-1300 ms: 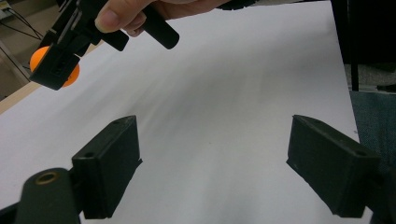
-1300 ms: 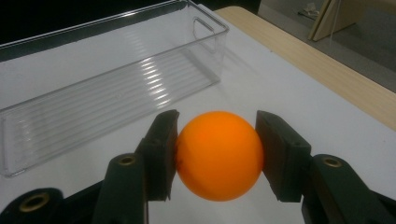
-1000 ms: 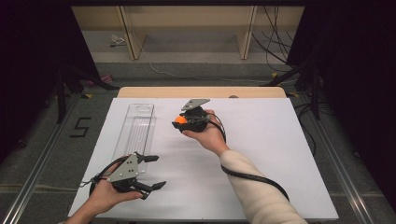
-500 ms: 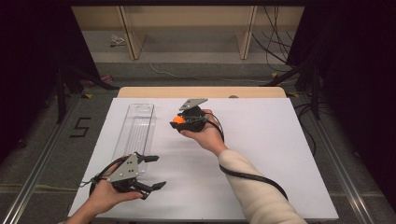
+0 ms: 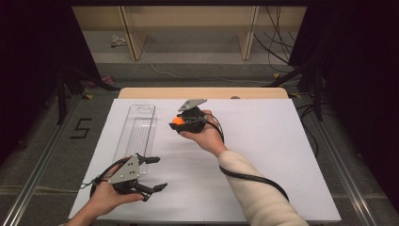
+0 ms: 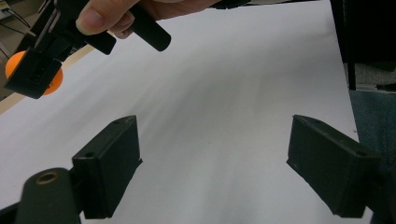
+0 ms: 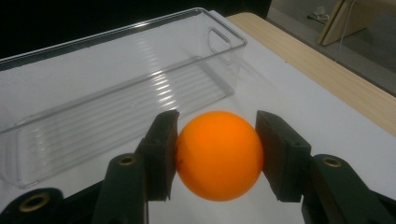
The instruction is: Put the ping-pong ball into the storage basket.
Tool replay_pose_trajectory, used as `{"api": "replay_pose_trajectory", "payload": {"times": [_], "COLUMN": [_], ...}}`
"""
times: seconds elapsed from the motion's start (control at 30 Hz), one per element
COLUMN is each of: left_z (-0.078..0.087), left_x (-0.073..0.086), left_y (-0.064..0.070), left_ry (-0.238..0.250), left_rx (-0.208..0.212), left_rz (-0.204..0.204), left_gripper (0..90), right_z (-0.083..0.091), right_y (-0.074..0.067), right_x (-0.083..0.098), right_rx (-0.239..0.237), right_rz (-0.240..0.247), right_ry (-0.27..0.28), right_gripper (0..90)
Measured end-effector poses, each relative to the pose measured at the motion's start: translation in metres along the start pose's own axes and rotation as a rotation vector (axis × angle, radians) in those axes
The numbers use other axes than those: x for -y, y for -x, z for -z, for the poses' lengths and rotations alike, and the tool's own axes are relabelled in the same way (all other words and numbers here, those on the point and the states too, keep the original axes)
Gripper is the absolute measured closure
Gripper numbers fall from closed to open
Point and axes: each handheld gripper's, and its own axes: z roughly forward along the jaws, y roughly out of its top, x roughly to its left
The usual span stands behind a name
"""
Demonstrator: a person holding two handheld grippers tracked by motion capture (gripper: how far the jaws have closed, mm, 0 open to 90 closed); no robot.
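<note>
Right gripper (image 7: 217, 154) fingers closed on the orange ball (image 7: 218, 155), held above the white surface (image 5: 263, 155) just beside the clear bin (image 7: 116, 88), probably for dropping in; left gripper (image 5: 151, 175) fingers wide open, empty, parked near the bin's close end.

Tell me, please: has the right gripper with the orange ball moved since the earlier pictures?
No. The right gripper, shut on the orange ball, sits at the same spot beside the clear tray as before.
</note>
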Motion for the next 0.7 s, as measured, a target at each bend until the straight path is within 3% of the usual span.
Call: {"api": "replay_pose_trajectory", "payload": {"times": [0.7], "left_z": [0.0000], "left_x": [0.0000], "left_y": [0.0000], "left_ry": [0.001], "left_rx": [-0.001], "left_rz": [0.000], "left_gripper": [16.5], "right_z": [-0.0047], "right_y": [-0.0043], "right_x": [-0.0060], "right_rx": [-0.011], "right_rz": [0.009], "right_ry": [0.001], "right_gripper": [51.2]}}
